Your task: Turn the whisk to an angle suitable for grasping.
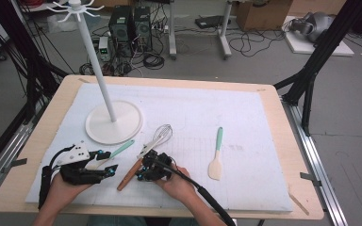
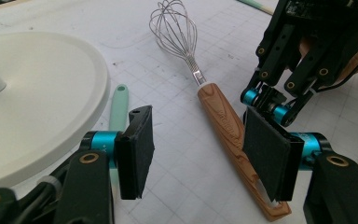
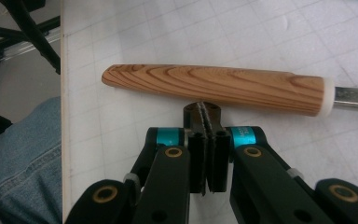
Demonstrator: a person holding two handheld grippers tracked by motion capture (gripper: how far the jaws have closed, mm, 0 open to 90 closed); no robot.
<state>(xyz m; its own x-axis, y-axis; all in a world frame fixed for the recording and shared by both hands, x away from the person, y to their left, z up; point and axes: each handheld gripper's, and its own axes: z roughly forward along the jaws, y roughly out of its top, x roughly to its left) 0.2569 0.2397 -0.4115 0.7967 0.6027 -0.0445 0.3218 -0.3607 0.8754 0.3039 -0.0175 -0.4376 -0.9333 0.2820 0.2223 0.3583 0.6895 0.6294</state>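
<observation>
The whisk (image 1: 146, 153) lies flat on the white mat near the front of the tabletop (image 1: 283, 141), its wire cage pointing away from the person and toward the white stand (image 1: 114, 123), its wooden handle slanting back between the two hands. The right gripper (image 3: 207, 116) has its fingers (image 3: 198, 154) clenched flat against each other with nothing between them, the tips just beside the long side of the handle, nearly touching it. The left gripper (image 2: 196, 154) stands released, its pads (image 2: 137, 151) spread apart; in its own view the handle's butt end runs close along the far pad but is not pinched.

I'd judge the whisk a light thing, the handle stiff and smooth (varnished wood, so a bit slick under rubber pads), while the wire loops are springy and would flex or slip if squeezed. The handle's thick middle looks the safest place to take hold, across its width. Lying so low on the mat, it may need nudging before fingers can get around it.

A mint-handled spatula (image 1: 216, 157) lies well apart to the right, and another mint handle (image 1: 121, 149) rests beside the stand's base.
</observation>
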